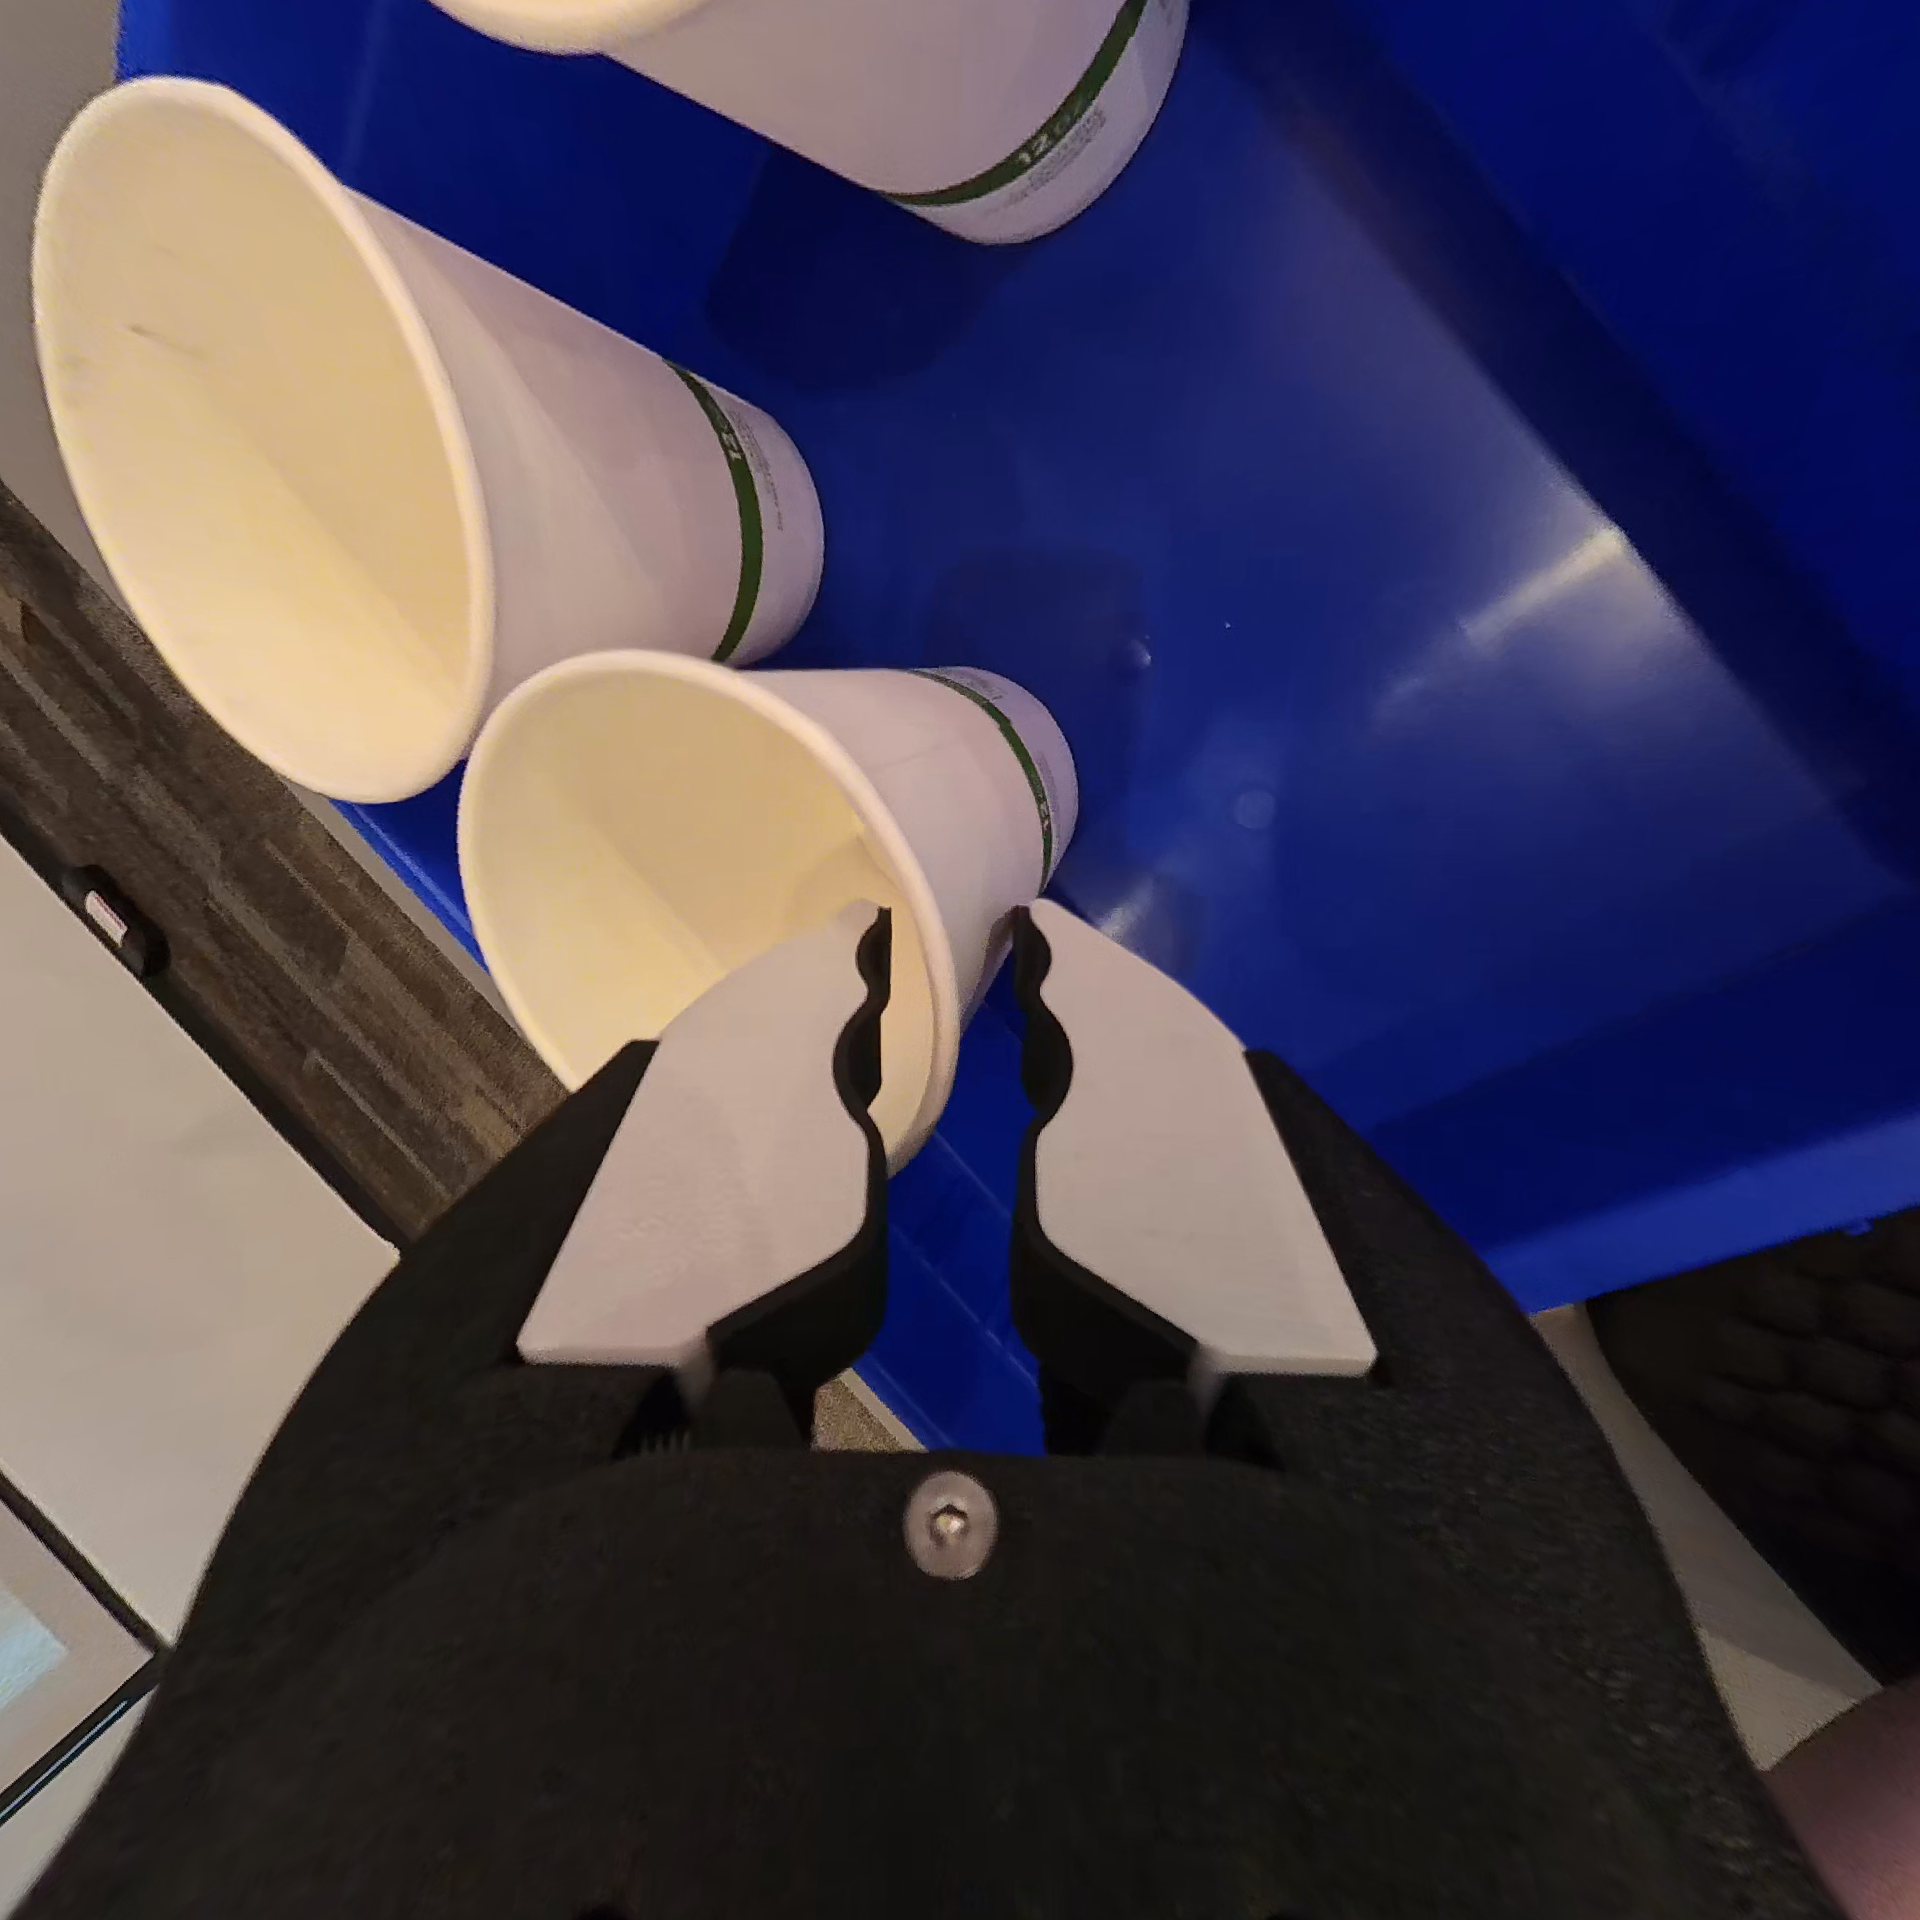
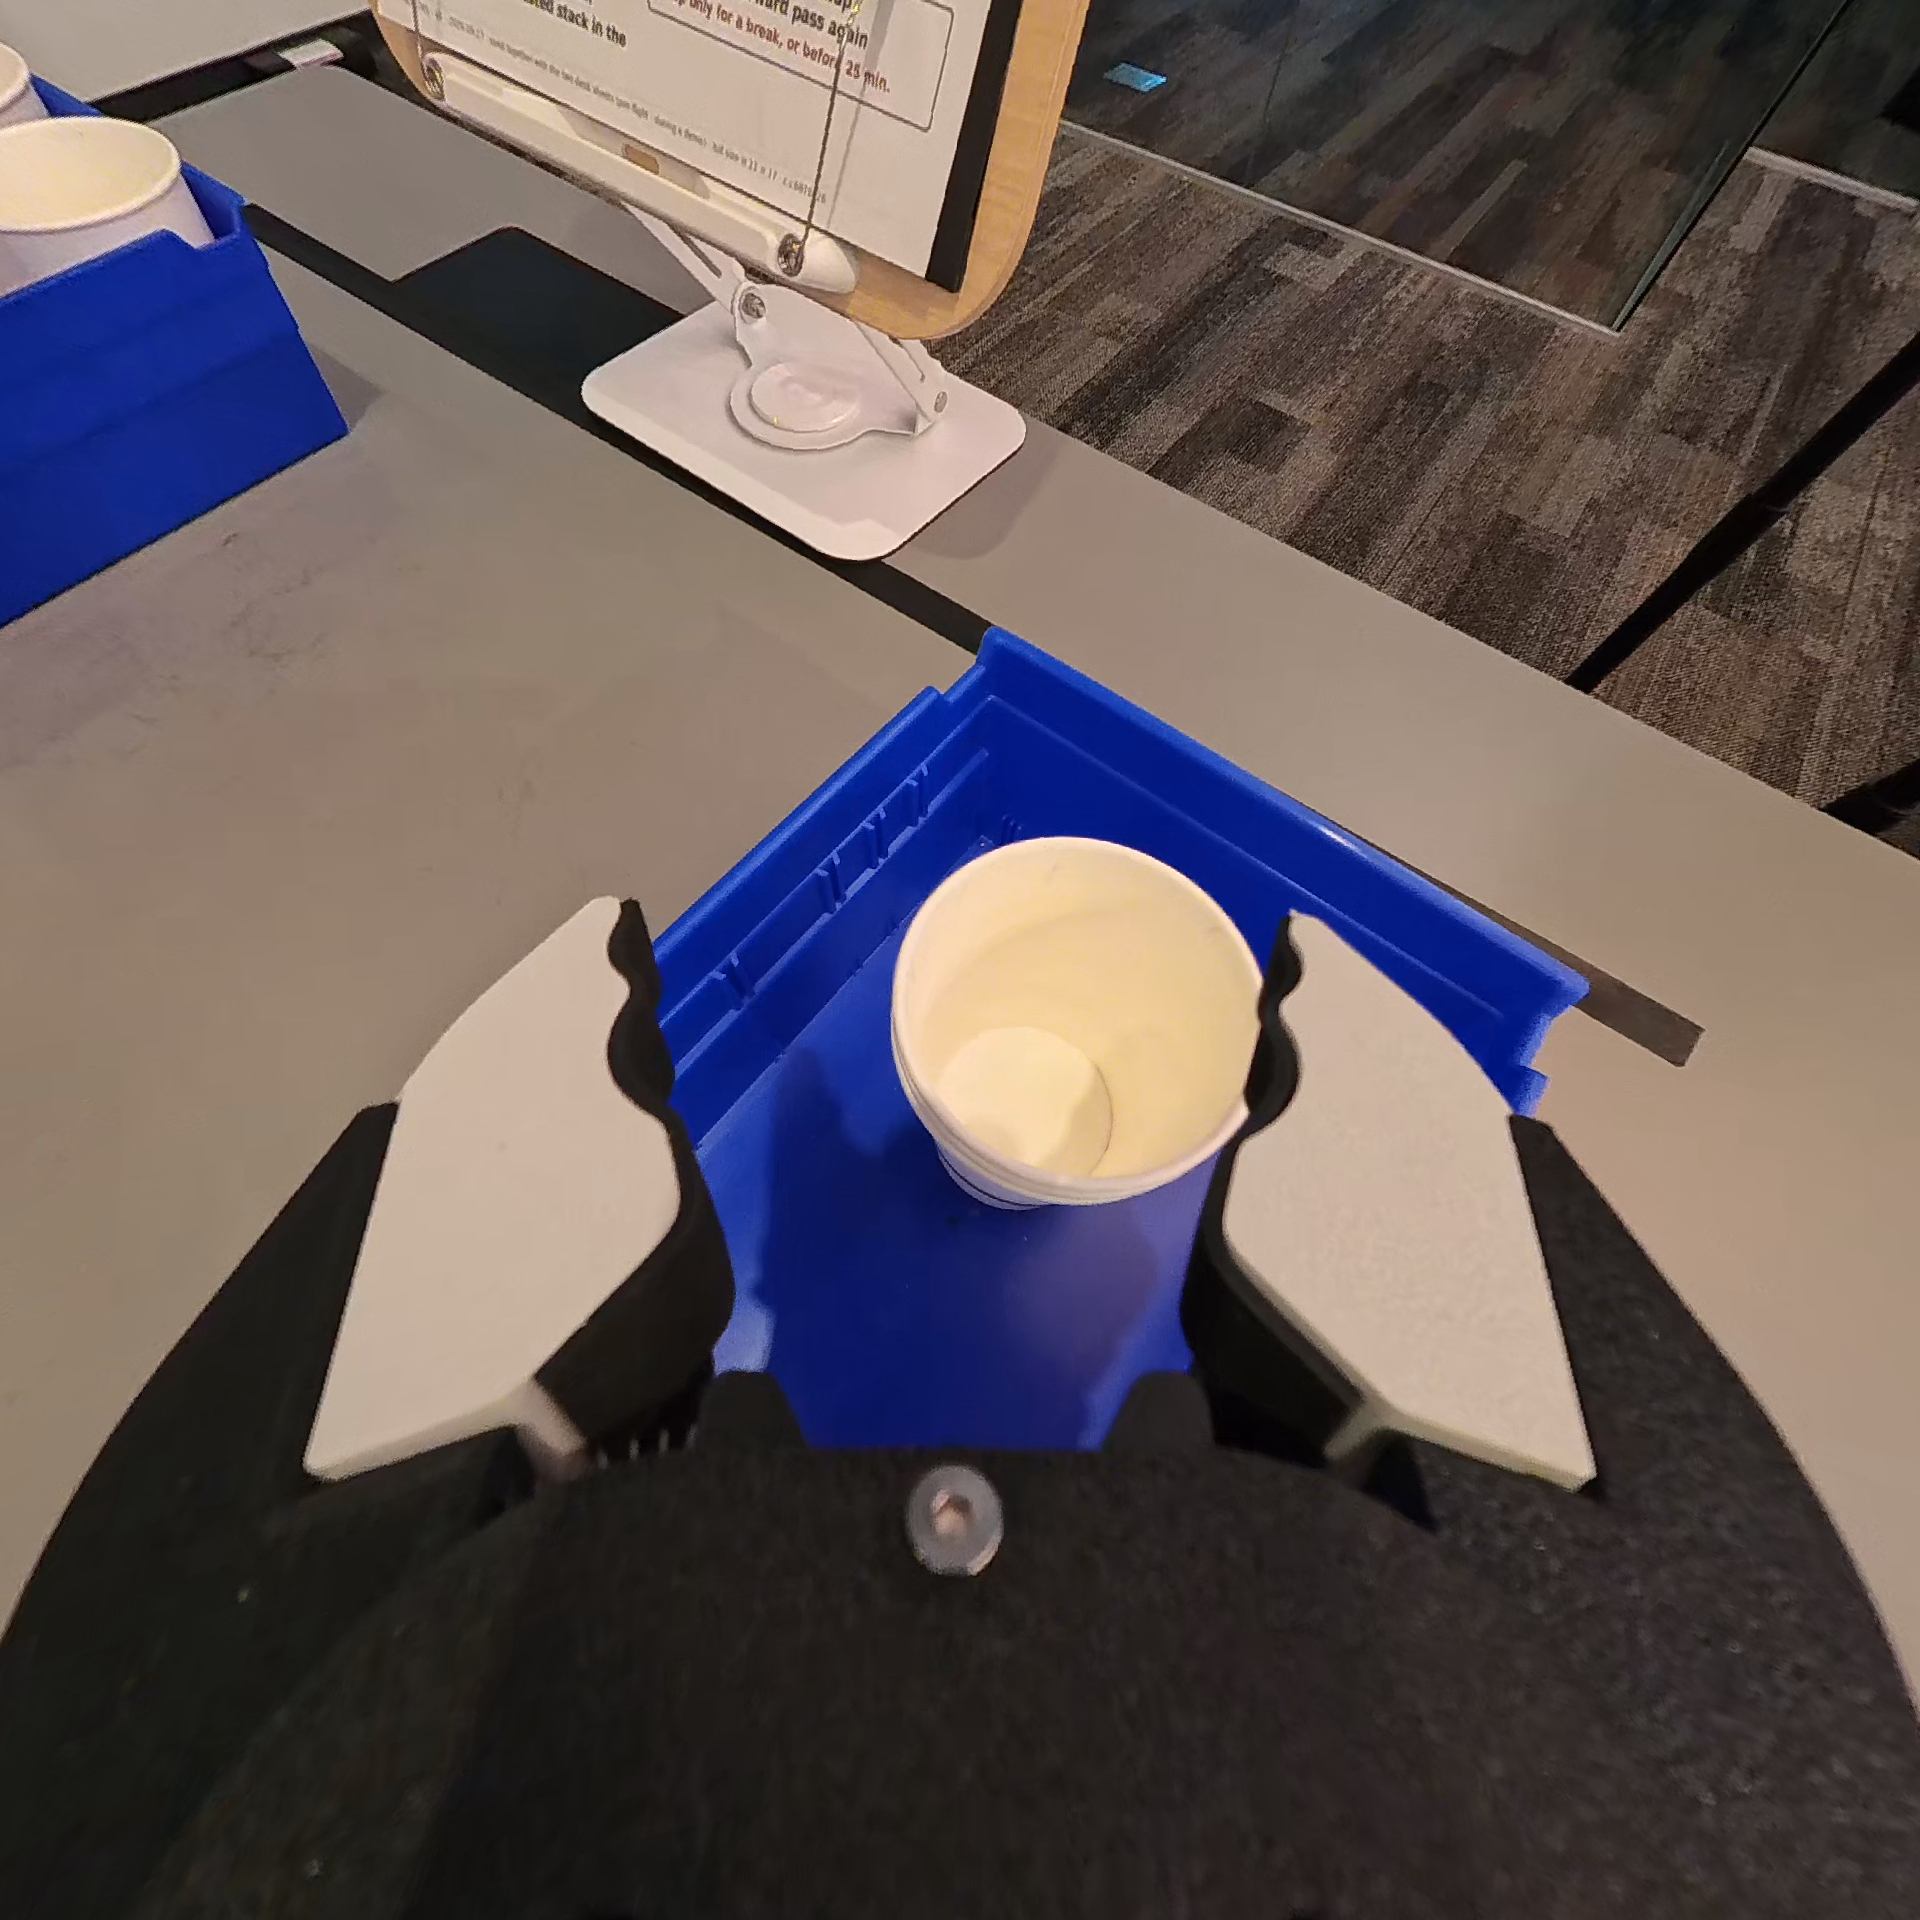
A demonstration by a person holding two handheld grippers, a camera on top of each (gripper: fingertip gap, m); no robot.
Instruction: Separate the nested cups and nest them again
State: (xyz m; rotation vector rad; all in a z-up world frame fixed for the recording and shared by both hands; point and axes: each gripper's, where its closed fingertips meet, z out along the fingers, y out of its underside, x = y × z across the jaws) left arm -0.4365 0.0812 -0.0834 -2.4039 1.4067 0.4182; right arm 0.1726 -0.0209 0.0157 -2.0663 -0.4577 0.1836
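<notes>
the left gripper point(image 1: 951, 925) sits with its fingers astride the rim of a cup point(image 1: 727, 883) by the blue bin's point(image 1: 1455, 520) edge, not squeezing. pinch gently. the right gripper point(image 2: 951, 956) hangs wide apart over the stacked cups point(image 2: 1070, 1023) in another bin point(image 2: 883, 1299).

Right gripper point(image 2: 951, 997) spread wide above blue bin point(image 2: 1195, 769) on grey table point(image 2: 416, 727). Nested cup stack point(image 2: 1070, 1023) upright in bin, just beside right finger. Second blue bin point(image 2: 145, 384) with cups point(image 2: 83, 192) far left. Sign stand point(image 2: 800, 416) beyond.

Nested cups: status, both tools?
Left tool straddling near cup's rim, not closed. Right tool open over nested cups in blue bin. Nothing in the way.
</notes>
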